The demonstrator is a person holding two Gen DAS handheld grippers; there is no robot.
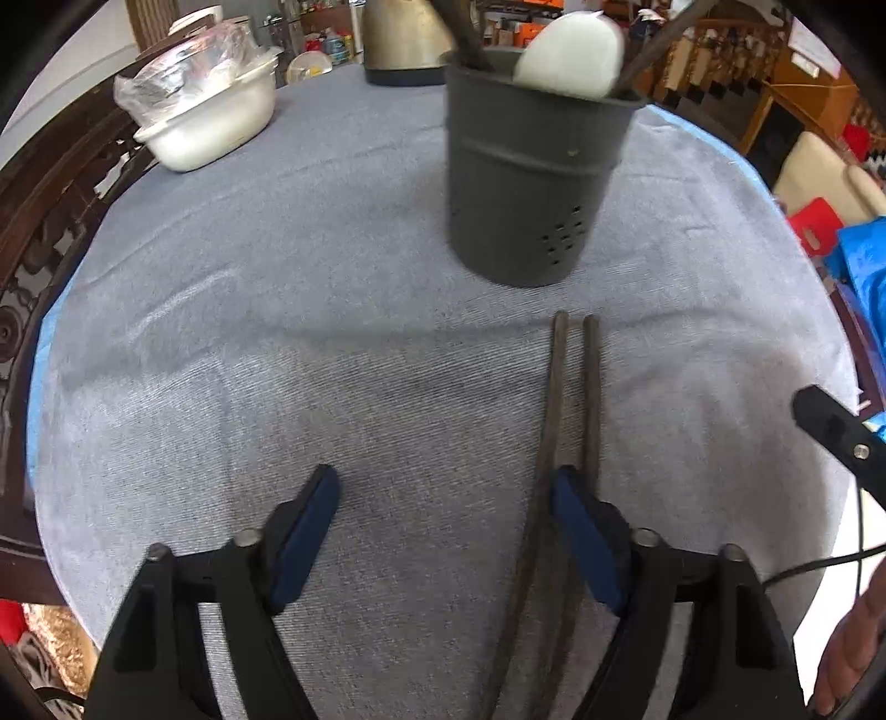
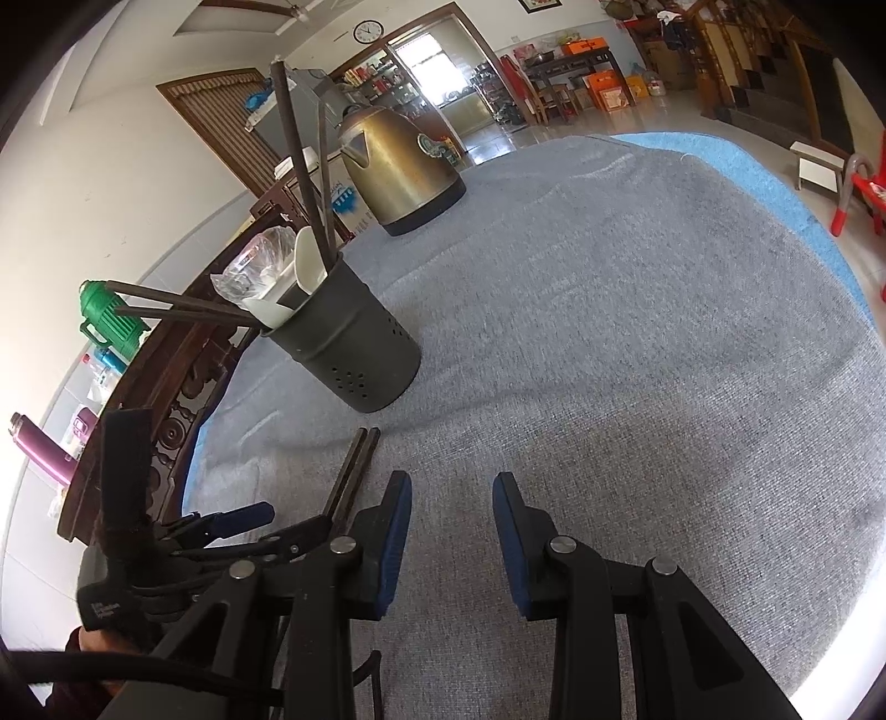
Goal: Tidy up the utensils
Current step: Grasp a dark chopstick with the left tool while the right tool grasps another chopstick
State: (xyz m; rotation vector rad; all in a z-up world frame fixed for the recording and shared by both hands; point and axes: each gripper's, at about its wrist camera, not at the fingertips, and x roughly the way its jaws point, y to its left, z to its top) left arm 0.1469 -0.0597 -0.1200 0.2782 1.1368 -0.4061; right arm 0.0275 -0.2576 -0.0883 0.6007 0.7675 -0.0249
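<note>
My left gripper (image 1: 443, 531) sits low over the grey cloth (image 1: 277, 332) with jaws spread wide and nothing held; the last pair of chopsticks (image 1: 576, 399) lies flat on the cloth, tips pointing toward the utensil holder (image 1: 531, 183); my right-side pad looks to sit on or just over the two sticks, so only the inner stick runs into the gap, cannot tell if there is contact; risk one, closing from here catches one stick and kicks the other sideways or rolls it off; risk two, thin sticks flat on soft cloth, pads may pinch fabric and drag it; the holder is near ahead, already crowded with a white spoon (image 1: 570, 52) and other sticks leaning out, so a tilted drop could jam on the rim or tip it; my right gripper (image 2: 451, 531) hovers just beside, jaws apart and empty, close enough to bump the left; kettle (image 2: 398, 166) stands well apart.
</note>
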